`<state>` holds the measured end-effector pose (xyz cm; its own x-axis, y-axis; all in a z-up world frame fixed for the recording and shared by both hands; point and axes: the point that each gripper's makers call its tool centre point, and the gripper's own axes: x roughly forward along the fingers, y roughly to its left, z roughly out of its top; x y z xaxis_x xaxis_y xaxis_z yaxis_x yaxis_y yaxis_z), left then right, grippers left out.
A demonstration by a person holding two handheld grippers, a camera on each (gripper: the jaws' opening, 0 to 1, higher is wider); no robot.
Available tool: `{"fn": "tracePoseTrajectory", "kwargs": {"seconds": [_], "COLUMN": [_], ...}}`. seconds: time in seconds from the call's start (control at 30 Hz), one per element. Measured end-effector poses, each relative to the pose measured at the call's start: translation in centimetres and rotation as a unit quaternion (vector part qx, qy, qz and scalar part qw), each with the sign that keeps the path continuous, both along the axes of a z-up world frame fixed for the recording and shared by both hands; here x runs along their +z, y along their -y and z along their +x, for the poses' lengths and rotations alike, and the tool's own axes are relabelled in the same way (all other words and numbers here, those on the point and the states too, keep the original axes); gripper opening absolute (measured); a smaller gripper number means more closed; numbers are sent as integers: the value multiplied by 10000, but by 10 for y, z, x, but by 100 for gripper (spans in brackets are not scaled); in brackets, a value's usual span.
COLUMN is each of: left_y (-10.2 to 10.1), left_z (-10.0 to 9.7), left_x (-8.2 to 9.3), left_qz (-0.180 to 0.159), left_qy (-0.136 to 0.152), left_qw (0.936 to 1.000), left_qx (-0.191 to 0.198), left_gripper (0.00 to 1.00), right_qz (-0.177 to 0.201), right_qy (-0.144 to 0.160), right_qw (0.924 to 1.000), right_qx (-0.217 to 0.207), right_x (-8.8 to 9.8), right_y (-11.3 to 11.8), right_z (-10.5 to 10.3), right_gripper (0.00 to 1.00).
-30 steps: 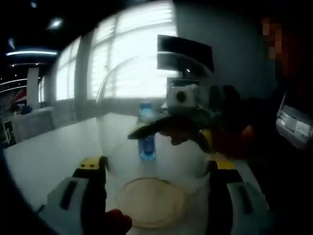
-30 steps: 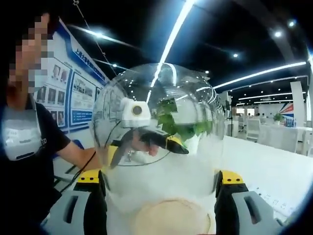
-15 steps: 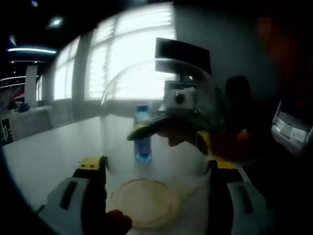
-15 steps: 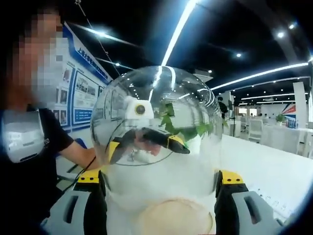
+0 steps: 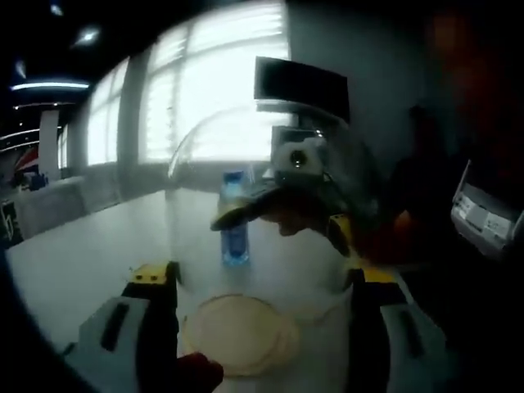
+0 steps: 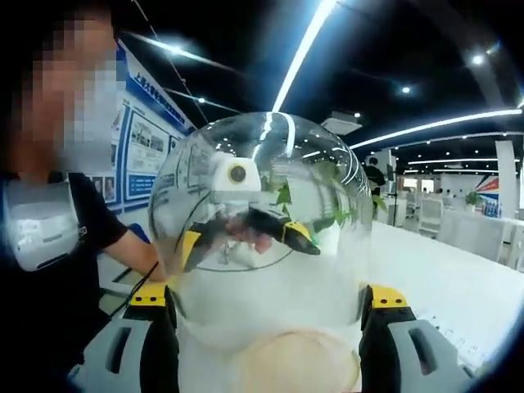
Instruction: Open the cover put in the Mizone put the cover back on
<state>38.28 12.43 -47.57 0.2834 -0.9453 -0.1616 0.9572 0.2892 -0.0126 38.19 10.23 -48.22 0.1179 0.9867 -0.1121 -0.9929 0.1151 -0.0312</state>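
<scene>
A clear glass dome cover (image 5: 196, 188) is held between both grippers from opposite sides. My left gripper (image 5: 258, 282) has its yellow-tipped jaws pressed on the dome's two sides. A round tan disc (image 5: 237, 332) lies low between them. Through the glass I see the right gripper (image 5: 286, 209) and, behind it, the blue Mizone bottle (image 5: 234, 237) upright on the white table (image 5: 82, 254). In the right gripper view my right gripper (image 6: 266, 307) clasps the same dome (image 6: 262, 278), with the left gripper (image 6: 246, 233) visible through it and the tan disc (image 6: 299, 360) below.
A person in a black shirt (image 6: 49, 237) stands close on the left of the right gripper view. Green leaves (image 6: 282, 196) show through the glass. A dark monitor (image 5: 299, 82) hangs before bright windows. White table surface (image 6: 442, 278) stretches to the right.
Both views have drifted a little; the bottle sits slightly further left in the left gripper view. The dome stays held by both grippers as before.
</scene>
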Motion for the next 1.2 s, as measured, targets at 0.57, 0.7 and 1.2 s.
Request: {"fn": "tracePoseTrajectory", "kwargs": {"seconds": [0.57, 0.7, 1.2], "left_y": [2, 2, 3], "left_z": [-22, -29, -72], "left_x": [-2, -1, -5], "left_qz": [165, 51, 98], "left_qy": [5, -12, 130], "left_qw": [9999, 10000, 9998], "left_qx": [-34, -2, 135], "left_gripper": [75, 75, 77], "right_qz": [-9, 84, 263], "right_qy": [-60, -80, 59], "right_qw": [10000, 9999, 9996], "right_qx": [3, -24, -42], "right_x": [-2, 0, -5], "right_y": [3, 4, 3], "right_z": [-23, -32, -75], "right_gripper": [87, 87, 87]}}
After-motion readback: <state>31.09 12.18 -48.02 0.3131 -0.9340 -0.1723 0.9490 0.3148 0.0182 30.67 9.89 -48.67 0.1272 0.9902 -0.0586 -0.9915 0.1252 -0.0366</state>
